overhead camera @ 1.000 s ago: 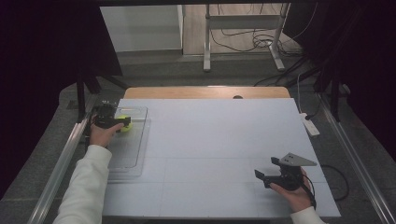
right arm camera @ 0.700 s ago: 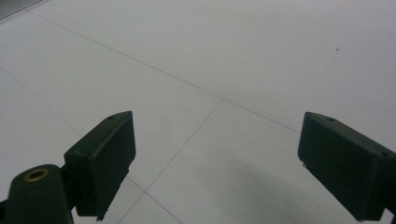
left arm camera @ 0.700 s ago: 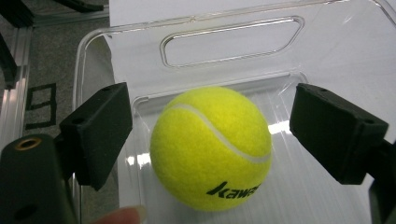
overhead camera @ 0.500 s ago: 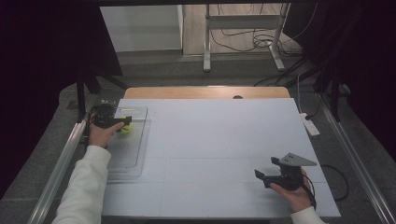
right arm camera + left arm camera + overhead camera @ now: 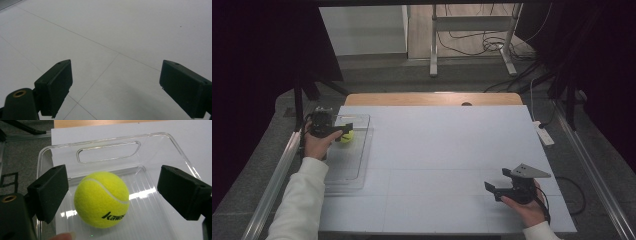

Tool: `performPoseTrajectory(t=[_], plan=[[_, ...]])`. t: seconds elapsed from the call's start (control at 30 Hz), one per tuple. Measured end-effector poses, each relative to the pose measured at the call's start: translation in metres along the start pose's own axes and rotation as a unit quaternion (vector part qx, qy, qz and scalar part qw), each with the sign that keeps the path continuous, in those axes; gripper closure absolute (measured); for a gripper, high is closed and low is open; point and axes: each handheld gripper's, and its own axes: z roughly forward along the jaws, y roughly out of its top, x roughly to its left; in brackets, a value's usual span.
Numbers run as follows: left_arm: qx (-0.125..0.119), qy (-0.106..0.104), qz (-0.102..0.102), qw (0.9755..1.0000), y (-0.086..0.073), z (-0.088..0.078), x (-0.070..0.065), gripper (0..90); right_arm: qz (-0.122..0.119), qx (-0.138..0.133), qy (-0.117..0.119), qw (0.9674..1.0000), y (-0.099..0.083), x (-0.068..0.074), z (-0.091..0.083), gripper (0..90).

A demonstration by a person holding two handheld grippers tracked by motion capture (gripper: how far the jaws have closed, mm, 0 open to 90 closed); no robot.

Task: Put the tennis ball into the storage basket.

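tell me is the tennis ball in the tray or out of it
In. The tennis ball sits on the clear tray's floor, its walls around it.

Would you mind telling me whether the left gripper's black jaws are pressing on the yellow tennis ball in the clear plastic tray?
No, the left gripper stands open, a gap showing on each side of the yellow tennis ball, which rests in the clear plastic tray.

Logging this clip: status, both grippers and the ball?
Left gripper just opening, clear of tennis ball. Ball resting in clear tray. Right gripper open, empty.

Yellow tennis ball (image 5: 101, 199) resting in clear plastic tray (image 5: 172, 145), near handle end.
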Motion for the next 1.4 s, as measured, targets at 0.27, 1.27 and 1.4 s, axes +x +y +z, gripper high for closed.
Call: performPoseTrajectory(t=[0.27, 1.27, 1.4], plan=[[-0.01, -0.021, -0.003, 0.9997, 0.0, -0.007, -0.003, 10.5, 0.001, 0.0, 0.0, 1.0, 0.0, 0.0, 0.0, 11.3], [-0.066, -0.094, 0.02, 0.9932, -0.007, -0.035, -0.017, 11.8, 0.0, -0.001, -0.001, 1.0, 0.0, 0.0, 0.0, 11.2], [-0.072, -0.11, 0.03, 0.9908, -0.012, -0.04, -0.025, 11.7, 0.0, 0.0, -0.001, 1.0, 0.0, 0.0, -0.001, 11.2]])
